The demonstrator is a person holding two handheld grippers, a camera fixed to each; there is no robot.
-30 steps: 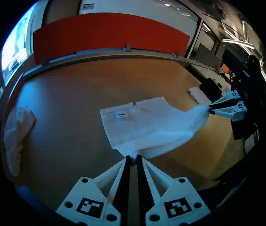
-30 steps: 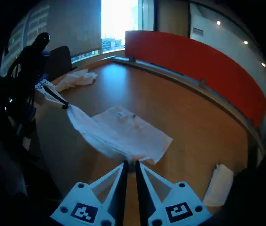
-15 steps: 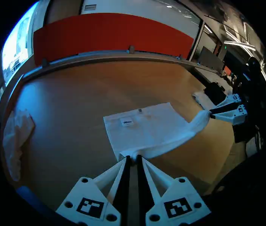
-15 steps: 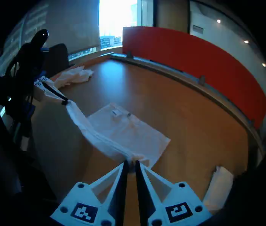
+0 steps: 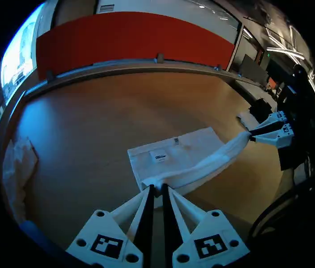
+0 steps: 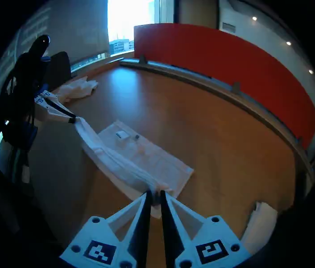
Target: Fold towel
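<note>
A white towel (image 5: 182, 156) lies on the wooden table (image 5: 104, 111), its near edge lifted and stretched taut between the two grippers. A small label shows on its flat part. In the left gripper view my left gripper (image 5: 157, 190) is shut on one corner of the towel; my right gripper (image 5: 250, 135) pinches the other corner at the right. In the right gripper view my right gripper (image 6: 154, 194) is shut on the towel (image 6: 144, 158), and my left gripper (image 6: 73, 119) holds the far corner at the left.
A crumpled white cloth (image 5: 17, 165) lies at the table's left edge, seen also as a cloth (image 6: 78, 88) in the right gripper view. Another folded white cloth (image 6: 261, 221) sits at the table's right. A red partition (image 5: 130, 38) runs along the far edge.
Both grippers have drawn the lifted edge back toward the table's near side. The towel has slid with them and its raised fold has grown narrower and tighter.
</note>
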